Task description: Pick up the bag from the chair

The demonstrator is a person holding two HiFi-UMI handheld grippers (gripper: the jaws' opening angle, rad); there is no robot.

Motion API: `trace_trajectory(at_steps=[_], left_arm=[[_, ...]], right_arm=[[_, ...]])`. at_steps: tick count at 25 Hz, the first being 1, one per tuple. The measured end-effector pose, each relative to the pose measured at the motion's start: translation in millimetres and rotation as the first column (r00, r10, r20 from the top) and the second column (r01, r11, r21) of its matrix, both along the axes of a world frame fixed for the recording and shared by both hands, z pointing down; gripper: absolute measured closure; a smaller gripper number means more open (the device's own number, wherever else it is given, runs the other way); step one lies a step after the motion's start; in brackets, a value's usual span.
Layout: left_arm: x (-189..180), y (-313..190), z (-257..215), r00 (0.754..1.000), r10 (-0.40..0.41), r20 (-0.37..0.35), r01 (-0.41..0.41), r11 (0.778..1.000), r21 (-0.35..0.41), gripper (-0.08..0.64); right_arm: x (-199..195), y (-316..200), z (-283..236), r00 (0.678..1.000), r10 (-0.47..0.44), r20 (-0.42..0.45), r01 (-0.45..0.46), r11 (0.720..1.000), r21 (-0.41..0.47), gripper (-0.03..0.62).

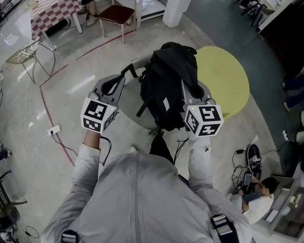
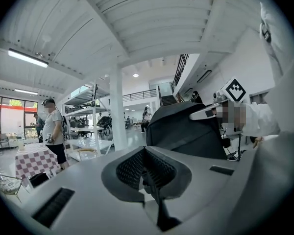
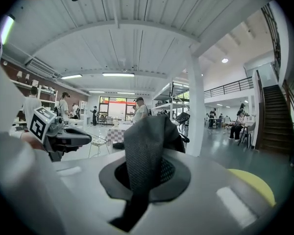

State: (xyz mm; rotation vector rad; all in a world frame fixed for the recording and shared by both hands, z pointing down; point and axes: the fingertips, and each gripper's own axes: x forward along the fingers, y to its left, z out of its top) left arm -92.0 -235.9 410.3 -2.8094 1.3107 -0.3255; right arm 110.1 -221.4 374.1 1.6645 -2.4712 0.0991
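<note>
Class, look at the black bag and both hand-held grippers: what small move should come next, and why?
Probably lift both together with jaws shut: the right hand-held gripper clamps the wide mesh strap, the left hand-held gripper a thin black strap, with the black fabric backpack between them.

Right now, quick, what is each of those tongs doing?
Left tongs: closed on a thin strap of the black bag.
Right tongs: closed on the bag's wide strap.

Middle blocked by bag [image 1: 164, 87]; yellow table [image 1: 228, 80] close on its right. Bare floor [image 1: 76, 67] open left and ahead.
</note>
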Motion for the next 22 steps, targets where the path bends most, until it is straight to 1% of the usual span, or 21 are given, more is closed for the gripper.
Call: trace_trajectory(at_steps=[4,8,14,22], left_arm=[[5,13,-21,0.999,0.032,0.02,-0.033,0.998,0.049,0.554],[4,17,-32,0.999,0.039,0.024,-0.04,0.996,0.077,0.554],[6,19,-33,0.999,0.04,0.021,-0.042,0.996,0.08,0.554],[11,20,-32,0.999,0.041,0.023,-0.043,0.996,0.077,0.554]], right_arm=[[-4,16,-15,1.0,-0.002,-0.006,0.002,1.0,0.02,0.574],[-10,27,-26,1.0,-0.013,0.002,0.012,0.999,0.038,0.574],[-12,38,-33,0.999,-0.039,0.004,0.039,0.998,0.048,0.574],[-16,39,-31,0.998,-0.06,-0.011,0.061,0.997,0.045,0.575]])
